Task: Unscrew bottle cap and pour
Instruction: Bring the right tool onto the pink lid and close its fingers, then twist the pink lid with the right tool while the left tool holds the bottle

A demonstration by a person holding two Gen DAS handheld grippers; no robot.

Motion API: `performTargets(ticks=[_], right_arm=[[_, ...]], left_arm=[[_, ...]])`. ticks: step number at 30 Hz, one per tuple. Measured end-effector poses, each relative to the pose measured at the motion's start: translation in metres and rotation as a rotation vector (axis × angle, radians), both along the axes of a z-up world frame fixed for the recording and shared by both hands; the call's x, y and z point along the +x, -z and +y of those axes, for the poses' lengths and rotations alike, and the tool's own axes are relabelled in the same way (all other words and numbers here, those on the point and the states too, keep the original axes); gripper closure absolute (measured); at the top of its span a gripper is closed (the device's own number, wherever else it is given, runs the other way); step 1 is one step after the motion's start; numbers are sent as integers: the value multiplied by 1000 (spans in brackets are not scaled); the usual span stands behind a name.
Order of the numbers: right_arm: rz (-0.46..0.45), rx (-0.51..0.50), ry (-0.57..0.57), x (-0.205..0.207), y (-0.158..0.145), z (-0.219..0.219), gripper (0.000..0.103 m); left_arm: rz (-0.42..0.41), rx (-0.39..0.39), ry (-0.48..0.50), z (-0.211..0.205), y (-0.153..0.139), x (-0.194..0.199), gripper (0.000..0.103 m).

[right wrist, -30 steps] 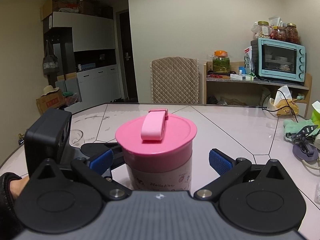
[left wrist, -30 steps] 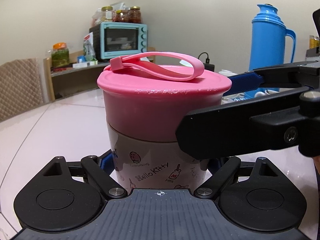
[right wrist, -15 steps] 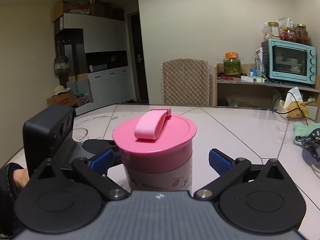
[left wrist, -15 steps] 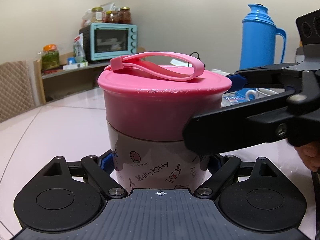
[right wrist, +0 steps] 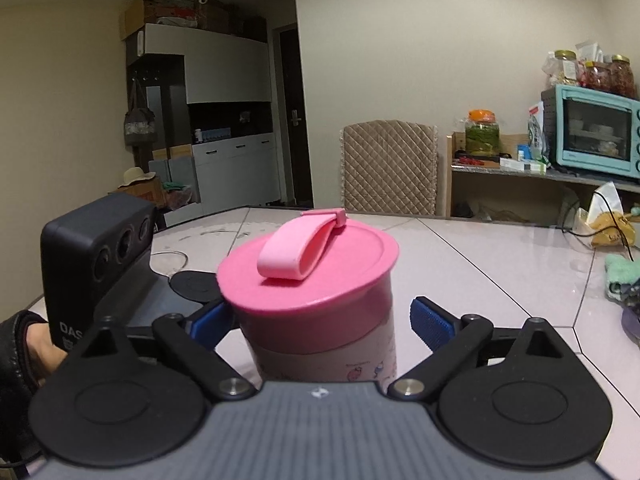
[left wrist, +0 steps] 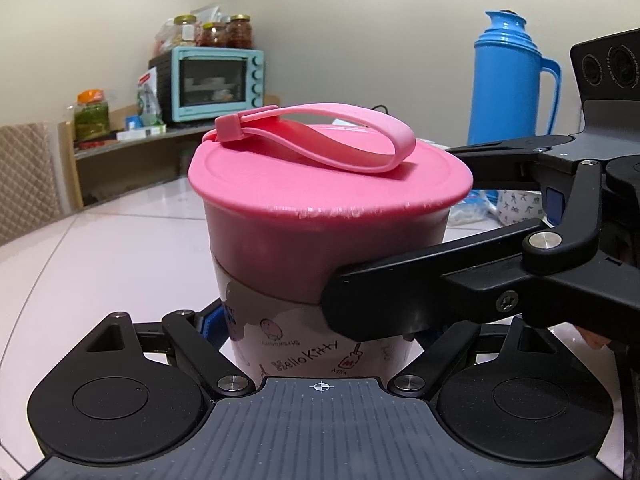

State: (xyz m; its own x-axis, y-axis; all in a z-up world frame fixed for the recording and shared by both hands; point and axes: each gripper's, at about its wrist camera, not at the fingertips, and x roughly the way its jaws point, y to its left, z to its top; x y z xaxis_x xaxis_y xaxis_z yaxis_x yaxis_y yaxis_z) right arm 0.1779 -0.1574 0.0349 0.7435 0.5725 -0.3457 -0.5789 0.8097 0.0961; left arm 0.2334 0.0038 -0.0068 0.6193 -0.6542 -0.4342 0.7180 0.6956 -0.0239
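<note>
The right gripper [right wrist: 322, 320], jaws wide and off the plastic, swings further around the pink screw cap [left wrist: 328, 196] while the left gripper [left wrist: 320, 328] clamps the upright Hello Kitty bottle [left wrist: 304, 354], so unscrewing looks imminent.

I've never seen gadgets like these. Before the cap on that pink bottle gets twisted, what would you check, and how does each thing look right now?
1. Left gripper clamped on the bottle: ok, its visible blue pad touches the printed wall.
2. Right gripper straddling the pink cap: ok, one finger on each side.
3. Right fingers gripping the cap: not ok, this pad stands clear of it.
4. Cap seated on the bottle: ok, no gap shows.
5. Strap out of the fingers' way: ok, folded on top of the cap.
6. Something to pour into: cannot tell, none in view.
</note>
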Motion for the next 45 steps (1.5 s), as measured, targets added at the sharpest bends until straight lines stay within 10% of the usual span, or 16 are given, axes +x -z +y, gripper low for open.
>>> performTargets(ticks=[45], right_arm=[[-51, -24, -72, -8, -1, -4, 18]], left_arm=[[-26, 6, 6, 1, 10, -22, 13]])
